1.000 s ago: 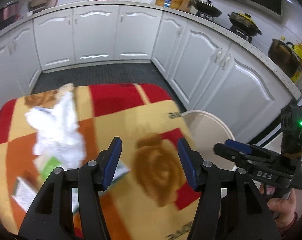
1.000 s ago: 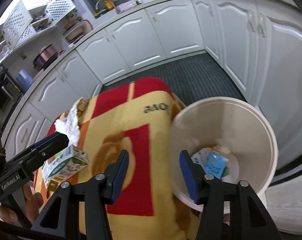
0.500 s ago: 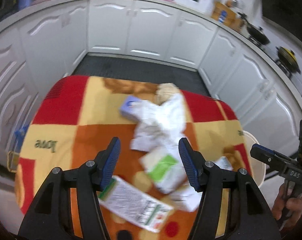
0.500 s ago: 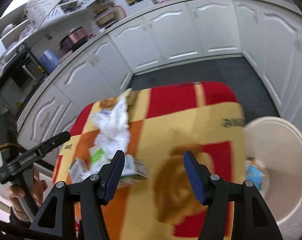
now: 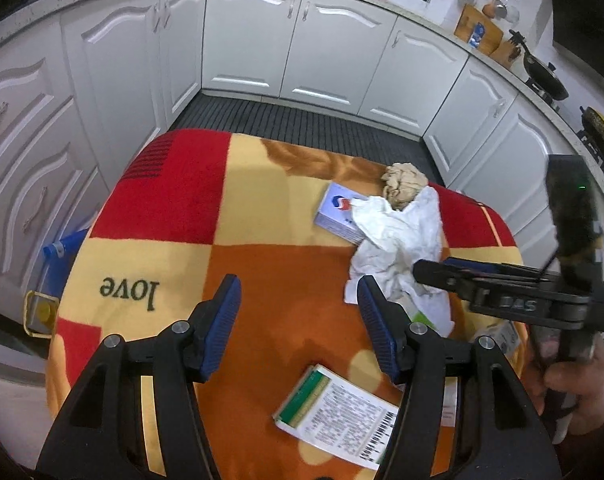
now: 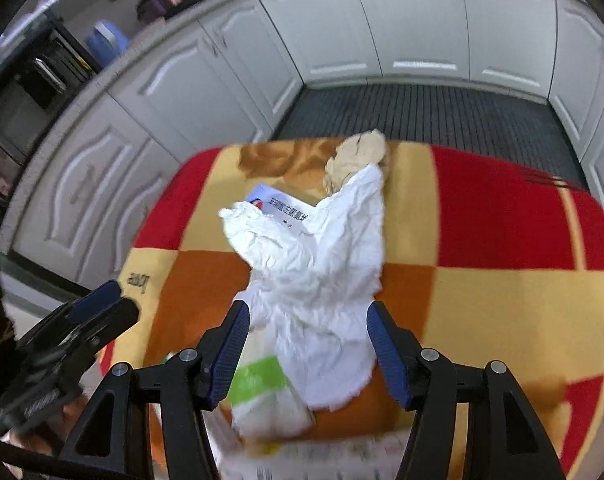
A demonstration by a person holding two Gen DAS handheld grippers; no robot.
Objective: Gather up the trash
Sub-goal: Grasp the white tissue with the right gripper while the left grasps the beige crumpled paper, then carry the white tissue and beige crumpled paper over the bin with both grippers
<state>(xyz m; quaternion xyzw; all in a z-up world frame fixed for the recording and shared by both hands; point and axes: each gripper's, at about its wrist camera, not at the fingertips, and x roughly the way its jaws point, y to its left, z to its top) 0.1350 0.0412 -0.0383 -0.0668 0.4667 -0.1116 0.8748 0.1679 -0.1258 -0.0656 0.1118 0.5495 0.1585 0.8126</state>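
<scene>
Trash lies on a table under a red, orange and yellow blanket (image 5: 190,240). A crumpled white tissue (image 6: 318,280) drapes over a white-blue box (image 5: 338,212), with a beige paper ball (image 5: 404,184) behind it. A green-white carton (image 6: 266,392) lies under the tissue. A flat printed package (image 5: 342,416) lies near my left gripper (image 5: 298,324), which is open and empty above the orange patch. My right gripper (image 6: 306,344) is open just above the tissue's near end, touching nothing; it also shows in the left wrist view (image 5: 462,276).
White kitchen cabinets (image 5: 302,40) curve around a dark ribbed floor mat (image 5: 302,124). Pans and a pot stand on the counter at the right (image 5: 542,76). A blue object (image 5: 60,246) sits left of the table. My left gripper shows in the right wrist view (image 6: 78,320).
Both grippers swung left from the white bin to over the trash pile. The bin has left both views. The right gripper now hovers over the white tissue.
</scene>
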